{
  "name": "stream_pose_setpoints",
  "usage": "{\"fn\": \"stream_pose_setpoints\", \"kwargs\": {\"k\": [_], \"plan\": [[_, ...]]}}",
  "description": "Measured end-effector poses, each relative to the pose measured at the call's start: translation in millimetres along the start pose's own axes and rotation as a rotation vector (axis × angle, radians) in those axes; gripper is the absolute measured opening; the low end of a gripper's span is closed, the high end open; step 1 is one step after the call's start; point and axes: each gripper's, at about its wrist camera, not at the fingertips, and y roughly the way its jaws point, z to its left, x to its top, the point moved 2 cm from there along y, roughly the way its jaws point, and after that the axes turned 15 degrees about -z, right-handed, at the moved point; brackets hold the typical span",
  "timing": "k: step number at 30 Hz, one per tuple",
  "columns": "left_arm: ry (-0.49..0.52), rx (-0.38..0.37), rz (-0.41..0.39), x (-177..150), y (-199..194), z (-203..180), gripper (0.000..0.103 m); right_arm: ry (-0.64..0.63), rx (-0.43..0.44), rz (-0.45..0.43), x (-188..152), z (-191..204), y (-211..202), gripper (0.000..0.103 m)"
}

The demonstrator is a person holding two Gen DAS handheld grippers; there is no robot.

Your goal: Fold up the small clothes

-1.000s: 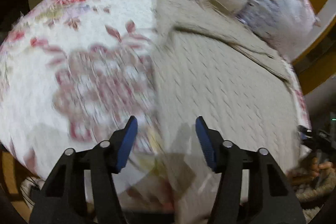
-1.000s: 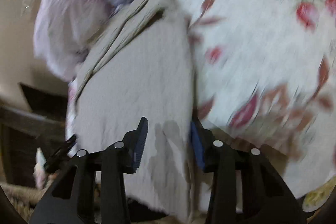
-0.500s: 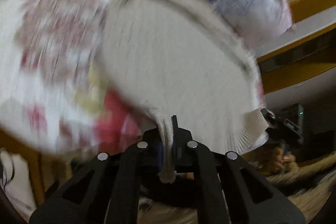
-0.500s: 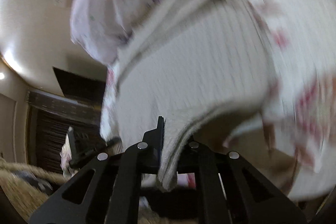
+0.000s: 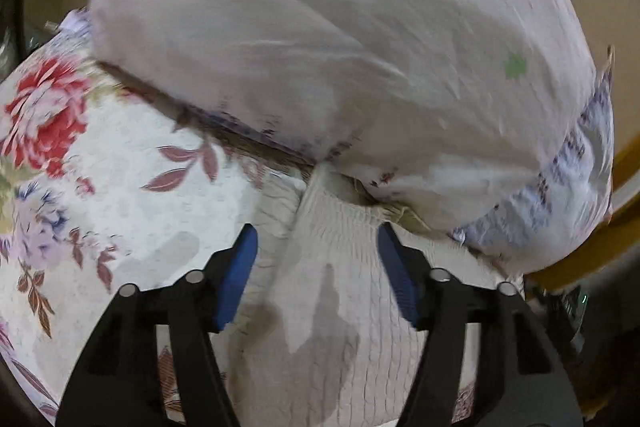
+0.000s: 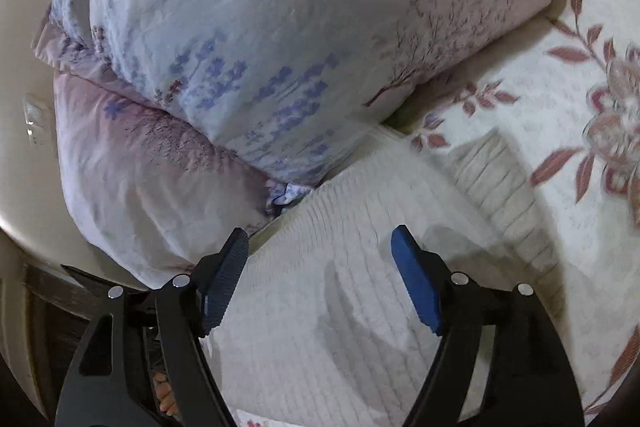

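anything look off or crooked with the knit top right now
Slightly. The folded cream knit top lies at a slant on the floral bedspread, its far end jammed against the pillows. A ribbed hem sticks out past the top layer. Both the left gripper and the right gripper are open above it.

Both tongs, left point(image 5: 316, 239) and right point(image 6: 320, 247), share one look: black angular arms, silver round screws, ribbed blue pads point(image 6: 416, 287).

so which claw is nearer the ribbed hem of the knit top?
Left, as far as these views show. The left claw hangs open with the ribbed hem just beyond its left finger; the right claw is open too, its hem further off to the right.
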Motion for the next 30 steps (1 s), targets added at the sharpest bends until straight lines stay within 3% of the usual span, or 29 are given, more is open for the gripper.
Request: {"fn": "stream_pose_setpoints", "kwargs": {"k": [1,2,4,6,9,10,11,13,16,20,22,27,30], "plan": [[0.007,-0.005,0.000,-1,-3,3,0.079,-0.047,-0.003,-0.009,-4,1,-6,0.091],[0.029,0.002,0.021,-5,-5,8,0.081,-0.086,-0.015,-0.019,-7,2,-11,0.092],[0.037,-0.007,0.100,-18,1,18,0.081,-0.120,-0.030,-0.024,-12,-4,-19,0.092],[0.028,-0.002,0.150,-30,8,26,0.078,-0.062,-0.032,-0.001,-16,-15,-20,0.092],[0.002,0.013,0.207,-51,24,31,0.061,-0.042,-0.040,0.005,-17,-26,-23,0.092],[0.013,0.015,0.169,-51,22,30,0.057,-0.041,-0.040,0.012,-18,-27,-24,0.092],[0.004,-0.001,0.183,-54,28,26,0.038,-0.042,-0.038,0.019,-19,-29,-26,0.092],[-0.050,0.002,0.191,-59,33,24,0.020,-0.046,-0.027,0.028,-22,-31,-31,0.092],[-0.140,-0.053,0.181,-57,28,14,0.017,-0.042,-0.017,0.030,-20,-38,-44,0.092],[-0.235,-0.249,0.130,-47,4,-45,0.016,-0.058,-0.028,-0.009,-9,-48,-66,0.092],[-0.245,-0.387,0.148,-52,4,-97,0.016,-0.057,-0.035,-0.039,1,-55,-78,0.092],[-0.291,-0.662,0.332,-108,54,-231,0.020,-0.057,-0.067,-0.093,23,-67,-88,0.092],[-0.512,-0.745,0.509,-151,94,-258,0.029,-0.060,-0.101,-0.068,33,-76,-77,0.092]]}}
